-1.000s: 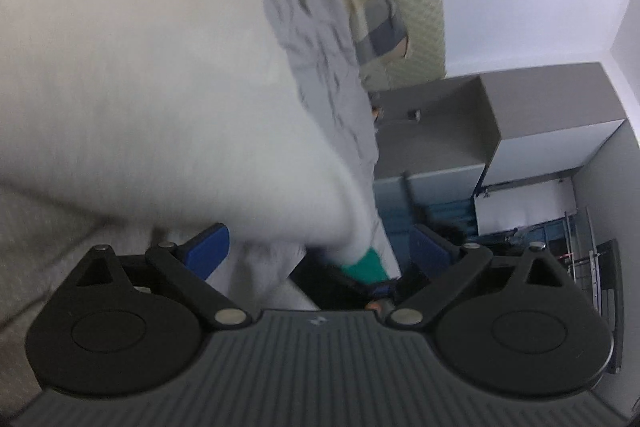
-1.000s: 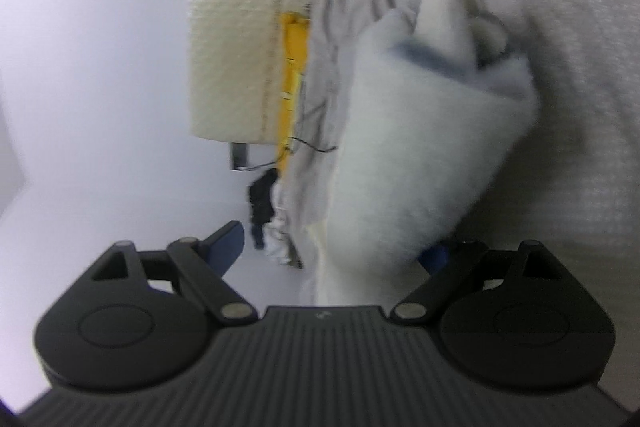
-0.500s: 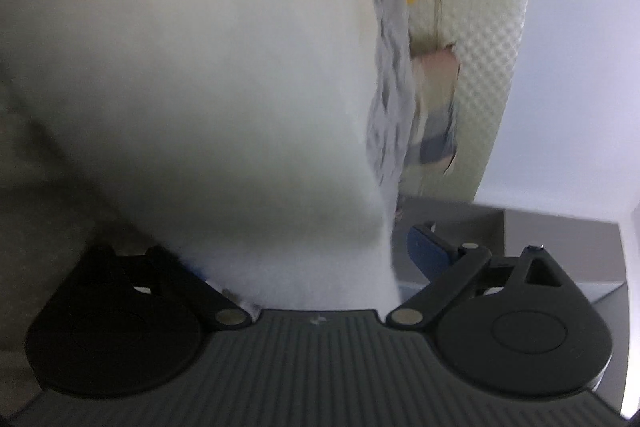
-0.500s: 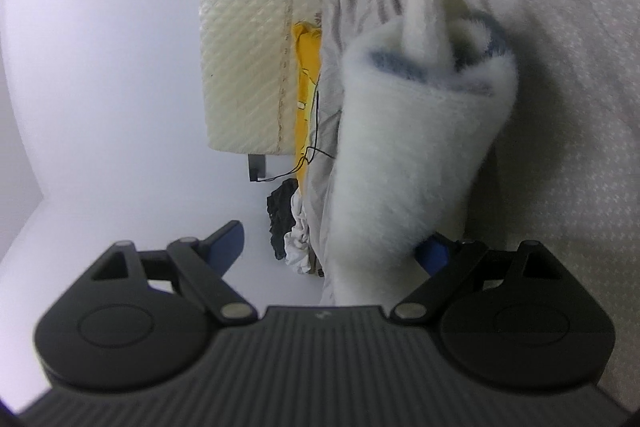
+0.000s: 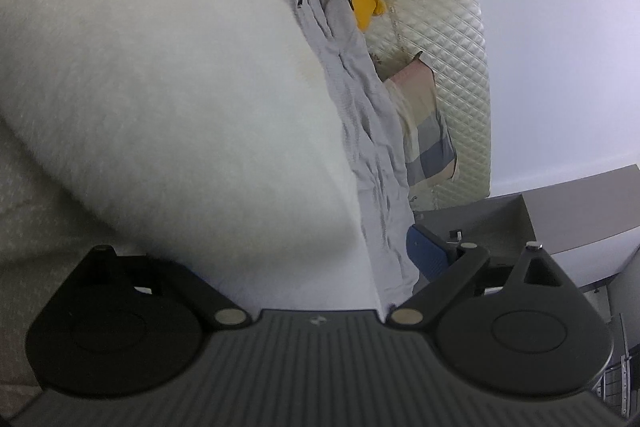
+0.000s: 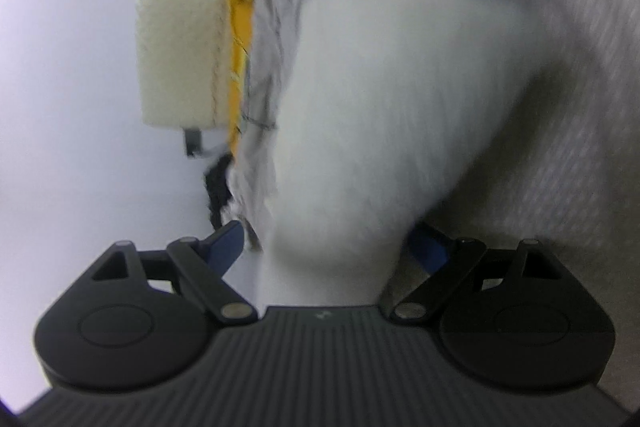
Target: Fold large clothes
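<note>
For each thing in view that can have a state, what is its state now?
white fleece garment: bunched thick, lying between the fingers of both grippers.
left gripper: wide apart; one finger hidden by fleece, grip unclear.
right gripper: wide apart around the fleece; pad contact unclear.
grey sheet: crumpled.

A large white fleece garment (image 5: 168, 99), thick and fuzzy, is seen bunched into a rounded roll on a pale textured bedcover. In the left wrist view its bulk fills the upper left; in the right wrist view the same garment (image 6: 384, 123) is blurred and narrows toward the bottom.
</note>
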Motion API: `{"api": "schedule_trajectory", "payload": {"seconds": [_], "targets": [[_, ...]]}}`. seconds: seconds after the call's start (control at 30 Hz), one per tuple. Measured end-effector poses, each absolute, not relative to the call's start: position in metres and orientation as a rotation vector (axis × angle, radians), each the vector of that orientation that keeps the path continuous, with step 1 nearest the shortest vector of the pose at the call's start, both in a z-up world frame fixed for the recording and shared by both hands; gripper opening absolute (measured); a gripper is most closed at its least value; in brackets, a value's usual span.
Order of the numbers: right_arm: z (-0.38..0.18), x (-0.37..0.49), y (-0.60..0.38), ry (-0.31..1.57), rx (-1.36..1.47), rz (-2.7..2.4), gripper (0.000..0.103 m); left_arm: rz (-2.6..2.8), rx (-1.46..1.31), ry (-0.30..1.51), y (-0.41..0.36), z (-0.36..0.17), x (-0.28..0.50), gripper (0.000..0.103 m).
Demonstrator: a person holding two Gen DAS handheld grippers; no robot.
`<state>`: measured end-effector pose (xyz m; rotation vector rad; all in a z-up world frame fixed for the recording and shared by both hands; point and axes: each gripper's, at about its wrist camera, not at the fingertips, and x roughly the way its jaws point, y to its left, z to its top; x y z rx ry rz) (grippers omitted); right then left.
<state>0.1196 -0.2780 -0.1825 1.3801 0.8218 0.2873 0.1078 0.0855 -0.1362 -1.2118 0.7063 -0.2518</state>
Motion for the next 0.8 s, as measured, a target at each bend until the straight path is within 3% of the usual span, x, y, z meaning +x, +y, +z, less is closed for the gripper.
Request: {"api": "schedule_trajectory", "payload": {"seconds": [0.03,0.07,0.17,0.27,0.63,0.8], "targets": [[-0.183,0.123,-0.275,0.824,1.379,0.294,0.089,-0.249,-1.214,0.709,0.086,-0.138,0.108,0.096],[-0.183,0.126,-0.274,0.818,1.381,0.302,0.074,-0.247,-1.217,0.713,0.087,-0.139,0.106,0.096],[-0.175,0.13,-0.276,0.799,1.34,0.295,0.055,-0.222,-1.204,0.743,0.082,-0.138,0.115,0.095],[-0.166,0.133,-0.279,0.767,1.314,0.333,0.044,-0.195,-1.171,0.77,0.086,-0.138,0.114,0.095],[-0.144,0.144,-0.3,0.64,1.337,0.379,0.039,-0.086,-1.405,0.714,0.114,-0.163,0.108,0.095],[-0.156,0.139,-0.299,0.674,1.356,0.322,0.039,0.01,-1.371,0.671,0.124,-0.159,0.103,0.081]]}}
